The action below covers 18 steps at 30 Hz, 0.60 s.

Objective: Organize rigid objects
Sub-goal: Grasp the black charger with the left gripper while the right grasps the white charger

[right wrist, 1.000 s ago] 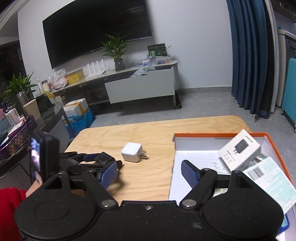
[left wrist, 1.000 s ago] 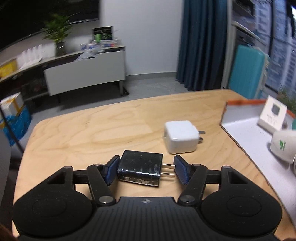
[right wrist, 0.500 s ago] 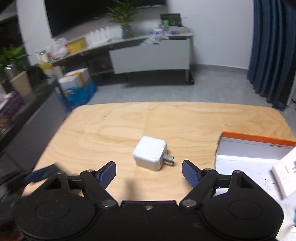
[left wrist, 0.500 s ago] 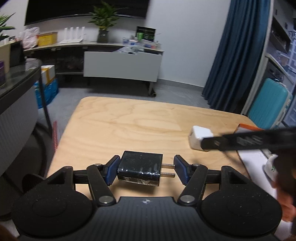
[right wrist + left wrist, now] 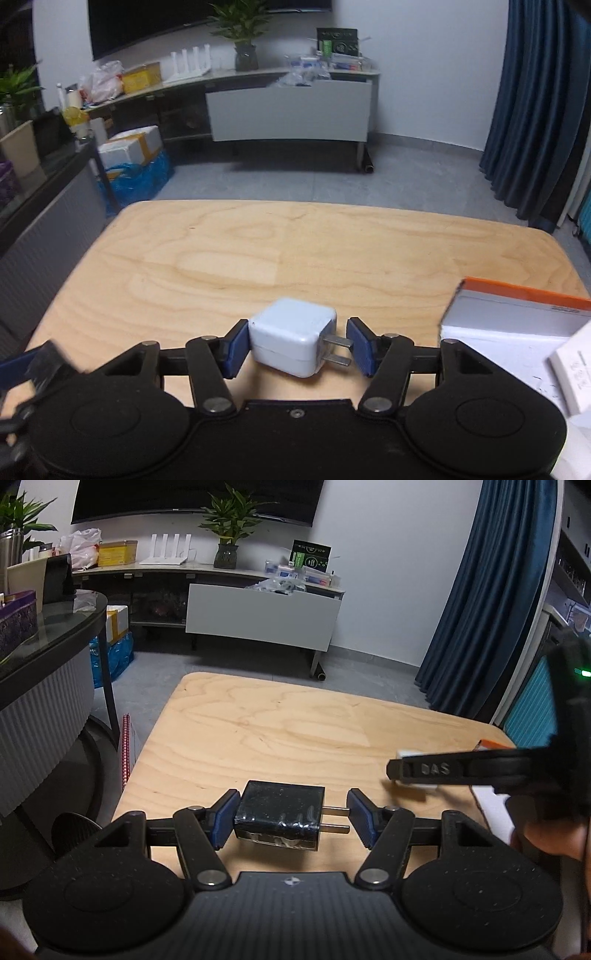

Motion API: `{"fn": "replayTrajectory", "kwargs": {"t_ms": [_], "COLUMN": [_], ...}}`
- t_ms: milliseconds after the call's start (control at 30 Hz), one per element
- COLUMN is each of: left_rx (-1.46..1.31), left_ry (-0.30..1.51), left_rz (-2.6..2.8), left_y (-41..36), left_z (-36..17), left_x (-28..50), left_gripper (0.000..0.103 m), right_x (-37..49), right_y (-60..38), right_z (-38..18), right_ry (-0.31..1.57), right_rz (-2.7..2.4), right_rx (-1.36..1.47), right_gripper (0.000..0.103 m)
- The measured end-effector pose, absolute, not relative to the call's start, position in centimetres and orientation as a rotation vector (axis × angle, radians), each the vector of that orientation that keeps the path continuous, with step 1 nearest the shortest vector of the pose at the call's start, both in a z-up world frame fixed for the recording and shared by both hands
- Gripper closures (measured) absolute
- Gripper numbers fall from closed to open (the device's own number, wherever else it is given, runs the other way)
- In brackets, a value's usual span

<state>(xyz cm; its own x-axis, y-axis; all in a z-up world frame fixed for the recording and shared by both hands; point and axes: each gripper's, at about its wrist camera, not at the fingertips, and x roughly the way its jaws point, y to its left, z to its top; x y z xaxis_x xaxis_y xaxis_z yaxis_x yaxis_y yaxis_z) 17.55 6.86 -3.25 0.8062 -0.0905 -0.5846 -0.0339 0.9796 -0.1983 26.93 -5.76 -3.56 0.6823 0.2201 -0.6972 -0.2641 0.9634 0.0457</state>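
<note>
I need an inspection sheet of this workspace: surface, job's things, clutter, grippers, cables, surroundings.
Surface: wooden table, mostly bare.
Job's things: black charger; white charger; orange-rimmed box at the table's right.
Clutter: small white carton in the box.
Grippers: left gripper shut on the black charger; right gripper closing, white charger between its pads.
Cables: nothing seen.
Surroundings: blue curtain, potted plant, grey cabinet.

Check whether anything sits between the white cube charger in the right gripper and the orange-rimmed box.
Nothing visible does: bare wooden tabletop separates the white cube charger, between the closing right gripper, from the orange-rimmed box.
</note>
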Motion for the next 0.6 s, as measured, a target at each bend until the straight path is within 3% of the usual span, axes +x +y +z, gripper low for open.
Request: {"fn": "replayTrajectory", "kwargs": {"t_ms": [33,67,100,167,200,233,267,300,333,600], "left_rx": [-0.201,-0.200,-0.201,-0.203,-0.206,-0.207,-0.206,-0.208,-0.214,-0.252], "left_ry": [0.630,0.627,0.625,0.626,0.623,0.621,0.620,0.623,0.627,0.633], "left_rz": [-0.030,-0.031,-0.033,-0.035,-0.034,-0.033,-0.033,-0.031,-0.029,-0.035], "left_y": [6.8,6.6,6.5,6.1,6.1,6.0,6.0,5.9,5.9,6.5], "left_z": [-3.1,-3.0,-2.8,-2.6,-2.6,-2.4,-2.4,-2.4,-2.5,-2.9], "left_x": [17.4,17.2,16.9,16.3,15.9,15.5,15.0,14.7,14.4,14.7], "left_gripper": [0.039,0.039,0.039,0.039,0.039,0.039,0.039,0.039,0.039,0.039], "right_x": [26.1,25.4,25.0,24.2,23.6,23.1,22.8,22.7,22.7,26.9], "right_y": [-6.0,-6.3,-6.4,-6.7,-7.1,-7.7,-8.3,-8.9,-9.4,-8.9], "right_z": [-3.1,-2.6,-2.4,-2.6,-2.7,-2.6,-2.5,-2.5,-2.4,-3.3], "right_ry": [0.761,0.761,0.769,0.815,0.809,0.798,0.794,0.790,0.778,0.770], "right_rz": [0.280,0.291,0.287,0.328,0.334,0.328,0.325,0.330,0.316,0.298], "right_rx": [-0.064,-0.065,-0.071,-0.081,-0.074,-0.059,-0.036,-0.006,0.016,0.020], "right_gripper": [0.071,0.089,0.099,0.099,0.096,0.076,0.063,0.036,0.021,0.013]}}
